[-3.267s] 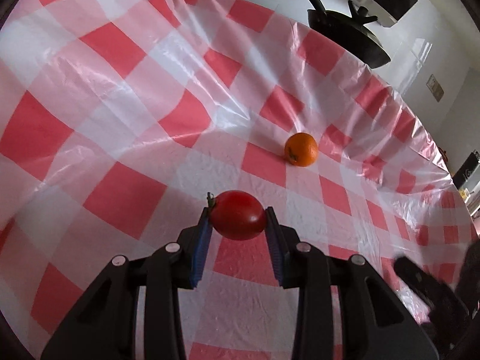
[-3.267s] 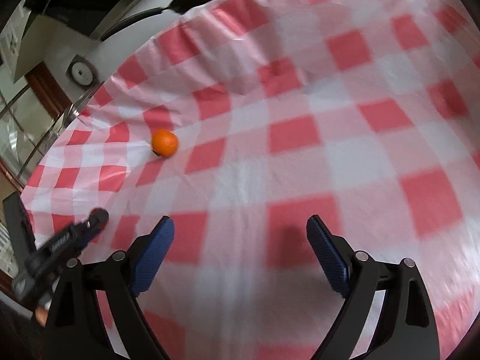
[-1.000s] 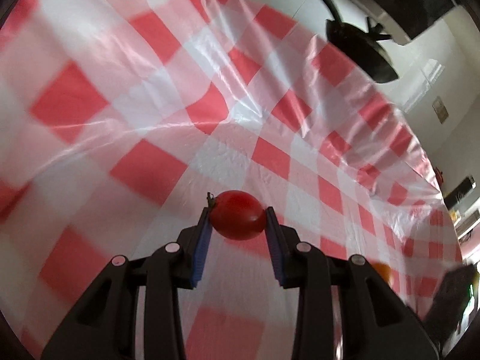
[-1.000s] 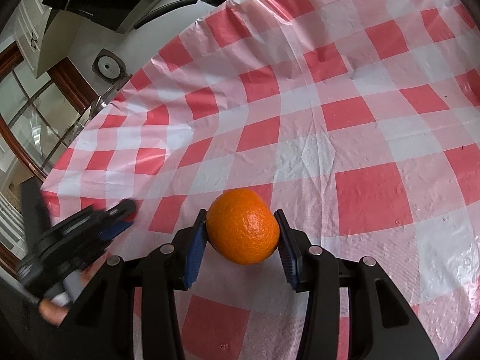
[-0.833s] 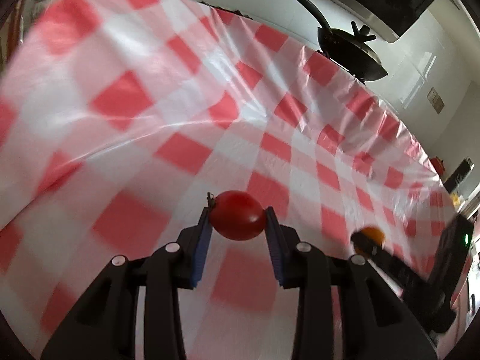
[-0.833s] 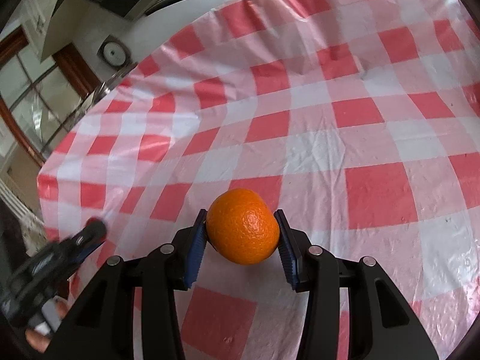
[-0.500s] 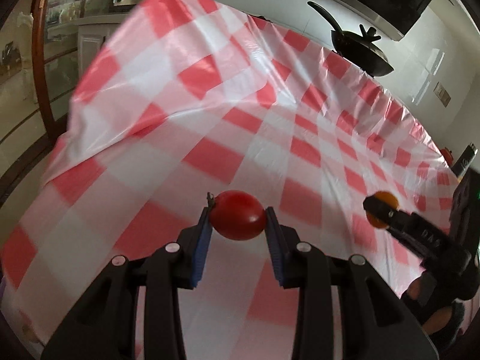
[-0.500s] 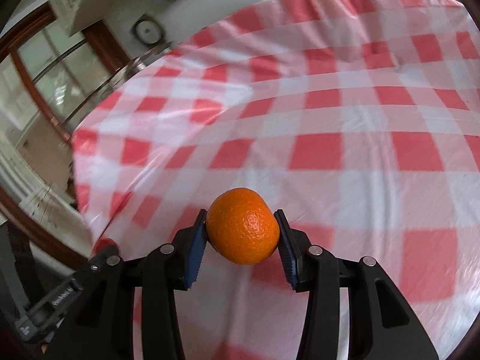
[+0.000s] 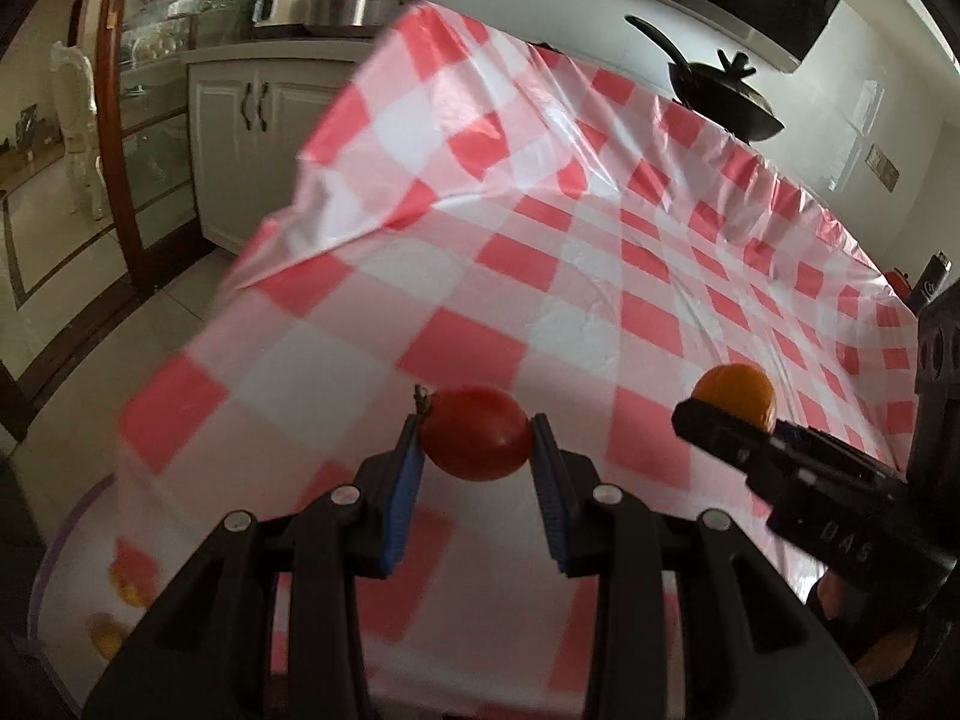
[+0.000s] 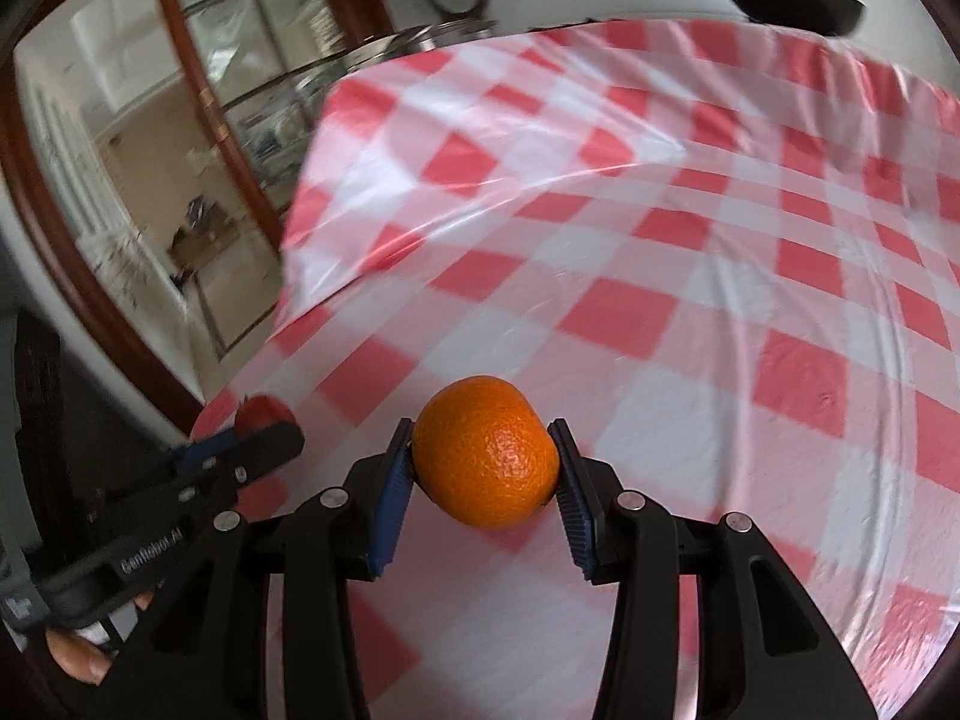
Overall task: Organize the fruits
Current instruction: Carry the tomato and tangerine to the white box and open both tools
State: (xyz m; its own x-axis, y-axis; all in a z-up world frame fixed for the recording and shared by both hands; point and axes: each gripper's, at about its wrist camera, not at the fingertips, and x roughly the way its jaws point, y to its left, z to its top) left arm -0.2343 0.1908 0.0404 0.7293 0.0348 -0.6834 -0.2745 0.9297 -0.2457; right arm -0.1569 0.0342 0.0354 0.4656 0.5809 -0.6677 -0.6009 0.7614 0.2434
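A red tomato [image 9: 474, 441] with a small stem is clamped between the blue pads of my left gripper [image 9: 477, 450], above the red-and-white checked cloth [image 9: 600, 276]. My right gripper [image 10: 486, 462] is shut on an orange [image 10: 486, 450], also held above the cloth. In the left wrist view the right gripper [image 9: 732, 408] comes in from the right with the orange [image 9: 735, 390]. In the right wrist view the left gripper [image 10: 264, 423] shows at the left with the tomato [image 10: 261, 411], close to the table's left edge.
A pale round thing with a purplish rim [image 9: 60, 540] and small orange-yellow spots lies blurred at the lower left. The cloth's corner [image 9: 288, 216] hangs over floor and white cabinets [image 9: 240, 138]. A black pan [image 9: 720, 96] stands behind the table. A thumb [image 10: 78, 666] shows.
Both grippers have swung left across the cloth with their fruits. The table's left corner, the floor and the cabinets have come into view, and each gripper now shows in the other's view.
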